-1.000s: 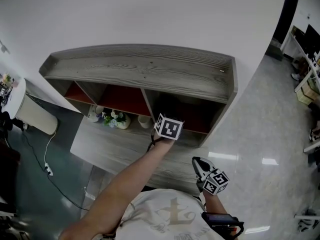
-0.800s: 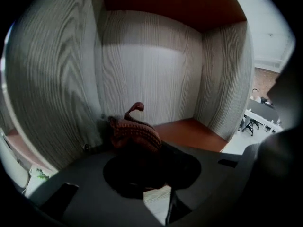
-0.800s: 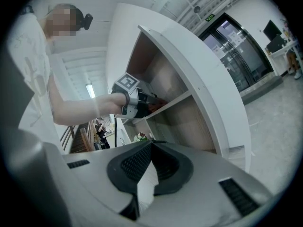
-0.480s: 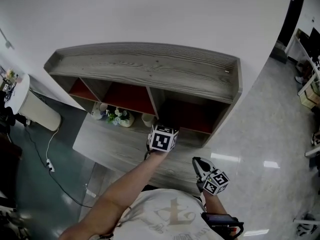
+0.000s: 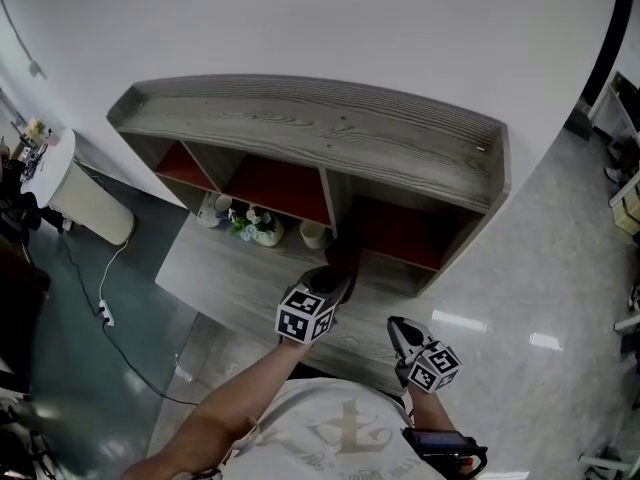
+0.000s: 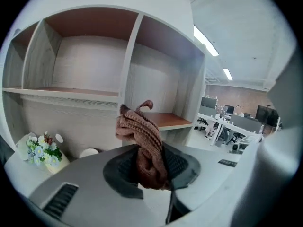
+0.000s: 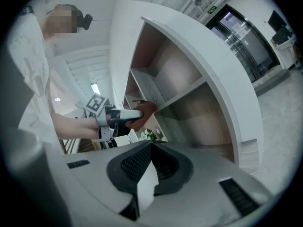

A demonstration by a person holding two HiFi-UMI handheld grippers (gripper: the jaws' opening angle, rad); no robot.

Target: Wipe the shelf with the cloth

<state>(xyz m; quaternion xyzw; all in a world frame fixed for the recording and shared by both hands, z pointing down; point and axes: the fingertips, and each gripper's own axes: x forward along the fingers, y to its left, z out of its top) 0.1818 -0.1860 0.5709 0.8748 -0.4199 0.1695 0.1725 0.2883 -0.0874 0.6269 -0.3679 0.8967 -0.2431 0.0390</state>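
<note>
White wall (image 5: pixel 300 18) and glossy pale floor (image 5: pixel 520 298); against the wall stands one grey wood-grain shelf (image 5: pixel 300 128) with red-backed compartments and a low ledge (image 5: pixel 230 278) along its near side.

1. Left gripper (image 5: pixel 330 286): held over the ledge, in front of the divider between the middle and right compartments. Claw clamped on item 2.
2. Cloth (image 6: pixel 142 141): brown ribbed knit, bunched. It is pinched between the left jaws, with its loose end standing up past the tips. Whether it touches the shelf cannot be told.
3. Right gripper (image 5: pixel 402 333): low at near right, close to the person's body and well apart from the compartments. Jaws pressed together, nothing between them.
4. Flower pot (image 5: pixel 258 230): small, on the ledge at the middle compartment.
5. White cup (image 5: pixel 313 234): just right of the flower pot.
6. White bin (image 5: pixel 90 208): on the floor at far left, beside the shelf.
</note>
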